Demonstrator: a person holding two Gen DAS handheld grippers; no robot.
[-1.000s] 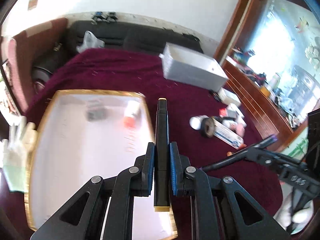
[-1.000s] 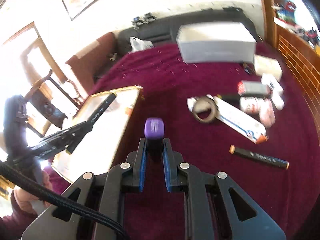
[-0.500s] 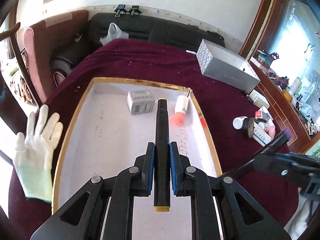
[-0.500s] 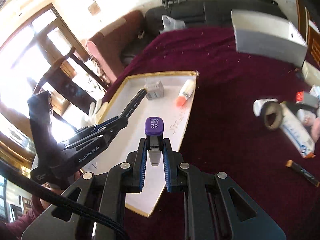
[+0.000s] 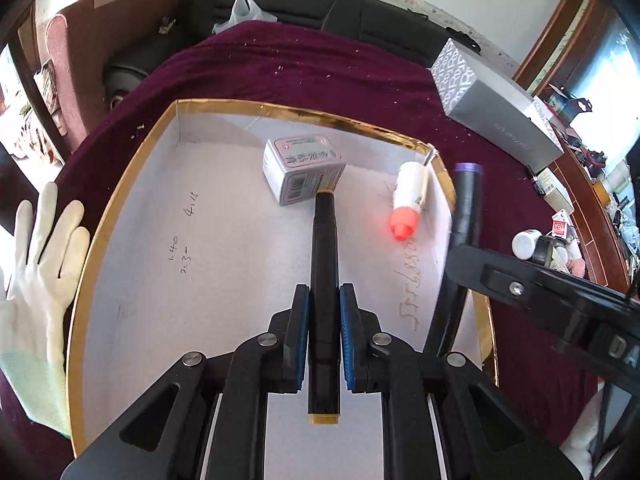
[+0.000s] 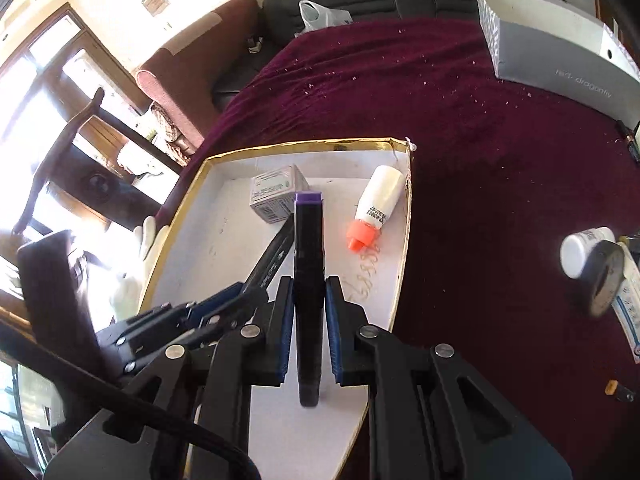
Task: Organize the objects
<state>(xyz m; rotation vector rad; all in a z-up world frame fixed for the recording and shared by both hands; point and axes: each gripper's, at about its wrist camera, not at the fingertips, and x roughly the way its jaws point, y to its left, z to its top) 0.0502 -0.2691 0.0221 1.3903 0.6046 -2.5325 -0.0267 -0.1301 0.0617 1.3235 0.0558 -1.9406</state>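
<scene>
- Your left gripper [image 5: 324,322] stays clenched on the black marker [image 5: 325,264], which has come down over the gold-rimmed tray [image 5: 132,184]; its tip now points at the small grey box [image 5: 302,170].
- Your right gripper [image 6: 308,322] still grasps the purple-capped marker [image 6: 308,256], now over the tray instead of the maroon cloth [image 6: 500,184], beside the orange-capped bottle [image 6: 374,210].

2 black markers [image 5: 324,264] [image 6: 307,280] – gold-capped, purple-capped – pinched above the gold-rimmed tray [image 5: 280,112].
</scene>
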